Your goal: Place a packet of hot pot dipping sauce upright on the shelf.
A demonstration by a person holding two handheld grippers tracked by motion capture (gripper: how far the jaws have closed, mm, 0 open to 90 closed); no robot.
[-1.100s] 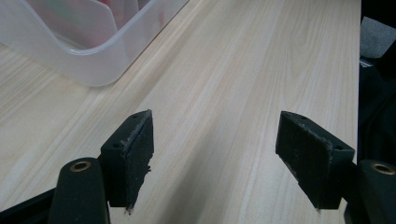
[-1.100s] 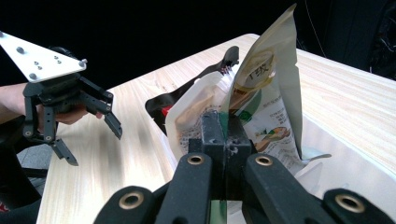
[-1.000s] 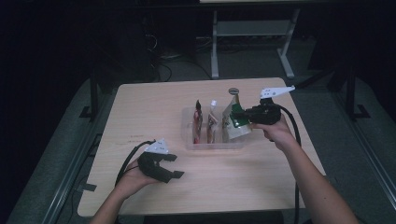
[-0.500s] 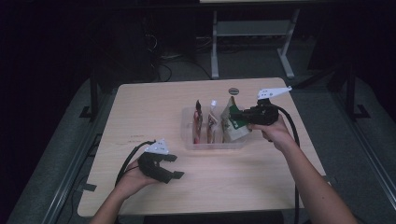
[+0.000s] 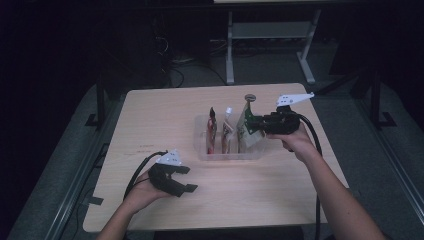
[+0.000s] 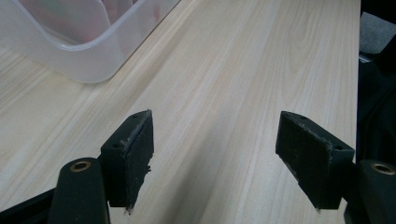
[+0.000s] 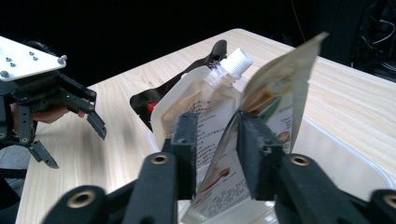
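A pale wooden table [image 5: 165,115] carries a clear plastic tub [image 5: 202,150] near its middle.

Pale wooden table [image 5: 165,115], dark room

No text, brand or number can be read. In the right gripper view, the pouch [image 7: 268,116] between the jaws carries small dark print on its lower front, too fine and blurred to make out. The capped pouch [image 7: 196,100] just behind it has fine print too, equally unreadable.
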